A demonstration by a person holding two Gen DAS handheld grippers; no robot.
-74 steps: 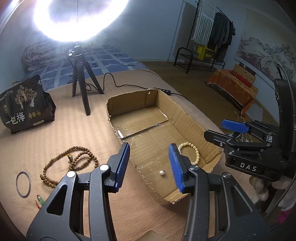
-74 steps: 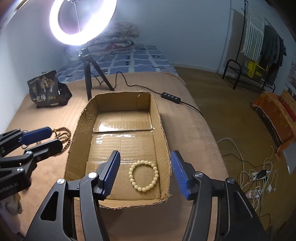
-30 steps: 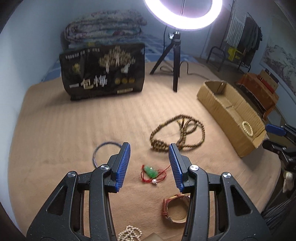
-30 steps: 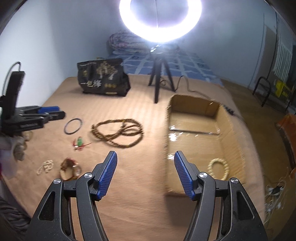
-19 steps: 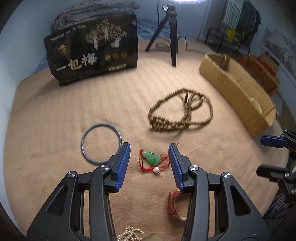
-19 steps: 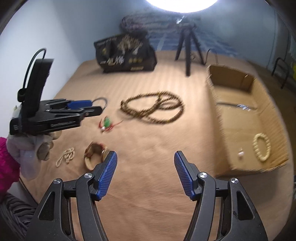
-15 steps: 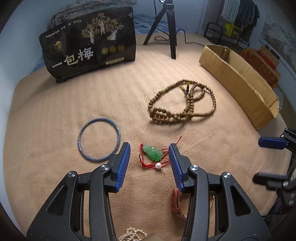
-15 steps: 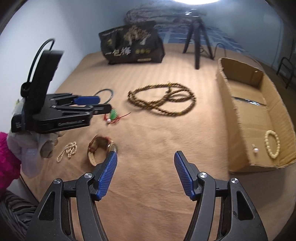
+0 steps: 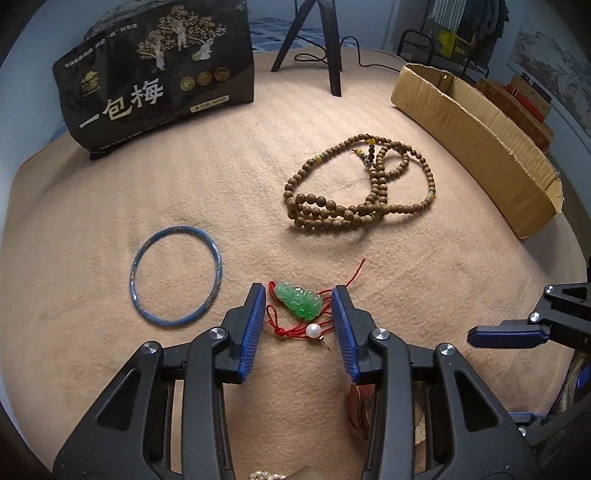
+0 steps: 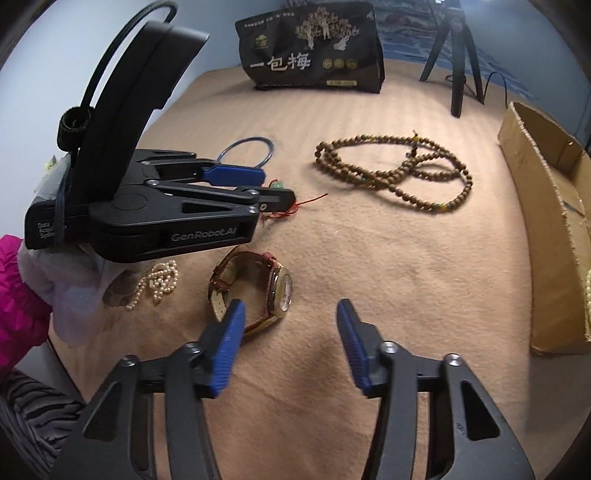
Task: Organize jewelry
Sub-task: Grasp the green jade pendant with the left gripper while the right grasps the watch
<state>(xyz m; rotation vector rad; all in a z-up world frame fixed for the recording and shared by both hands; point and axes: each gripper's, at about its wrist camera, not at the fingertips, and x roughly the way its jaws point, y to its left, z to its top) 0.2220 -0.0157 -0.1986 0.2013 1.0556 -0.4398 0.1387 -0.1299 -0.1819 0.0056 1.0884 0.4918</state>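
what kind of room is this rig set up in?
Likely a bedroom at home, used as a recording spot: the jewelry lies on a tan blanket spread like bedding, a clothes rack stands in the far corner, and a light tripod sits on the blanket.

In the left wrist view the bare blanket point(image 9: 110, 206) at centre left is free to pass. The blue bangle point(image 9: 176, 275) lies lower left, the wooden bead necklace point(image 9: 360, 192) centre right, the cardboard box point(image 9: 476, 136) blocks upper right.
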